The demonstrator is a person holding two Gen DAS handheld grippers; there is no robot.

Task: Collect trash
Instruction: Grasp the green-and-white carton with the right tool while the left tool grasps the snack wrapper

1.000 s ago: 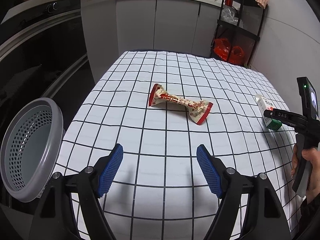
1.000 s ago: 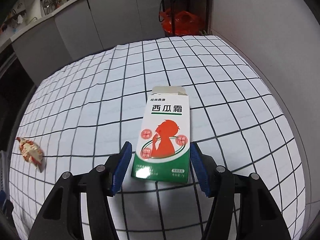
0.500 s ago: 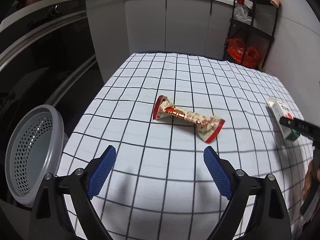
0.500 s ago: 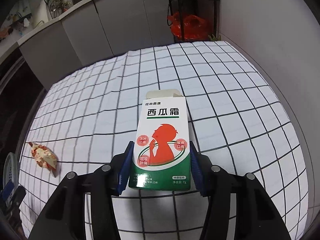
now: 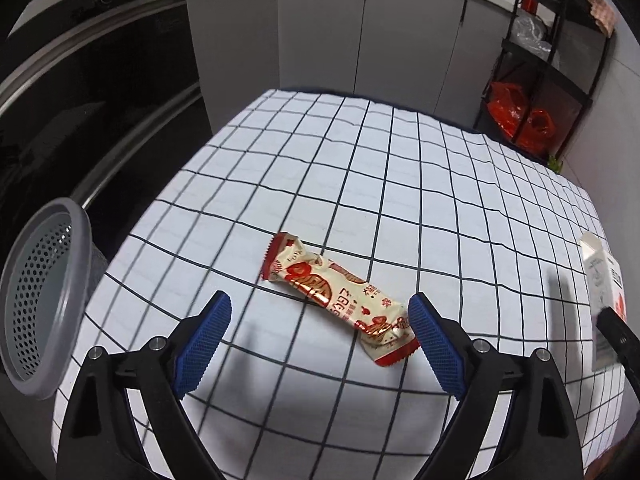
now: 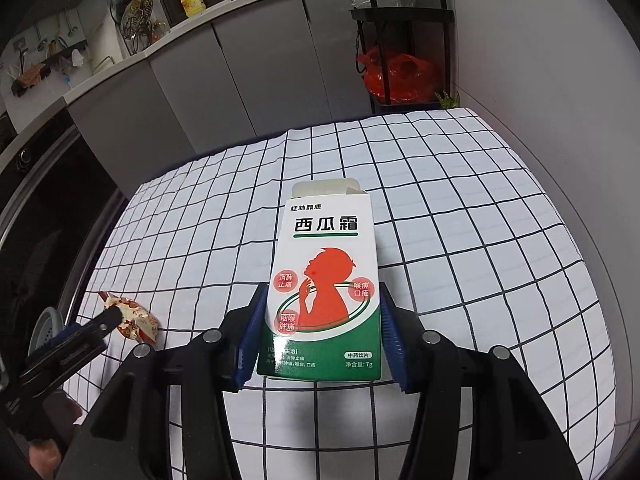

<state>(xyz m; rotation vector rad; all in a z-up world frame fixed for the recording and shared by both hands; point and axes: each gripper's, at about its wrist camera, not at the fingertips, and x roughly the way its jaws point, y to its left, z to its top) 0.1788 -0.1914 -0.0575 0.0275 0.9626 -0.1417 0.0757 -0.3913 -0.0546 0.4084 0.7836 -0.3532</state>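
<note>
Right tongs (image 6: 318, 340) clamped on the box (image 6: 326, 280), held above the bench (image 6: 480, 240). Left tongs (image 5: 320, 340) apart, straddling the wrapper (image 5: 340, 298) lying near-centre; its right end touches the right pad, so closing may shove or crumple it. Basket (image 5: 38, 300) sits off the left edge; path looks unobstructed.

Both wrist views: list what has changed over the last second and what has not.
The right gripper closed on the medicine box, which had lain between open fingers, and lifted its near end. The left gripper advanced until its open fingers flank the snack wrapper. The wrapper itself, the grey basket and the checked tablecloth stayed put.
</note>
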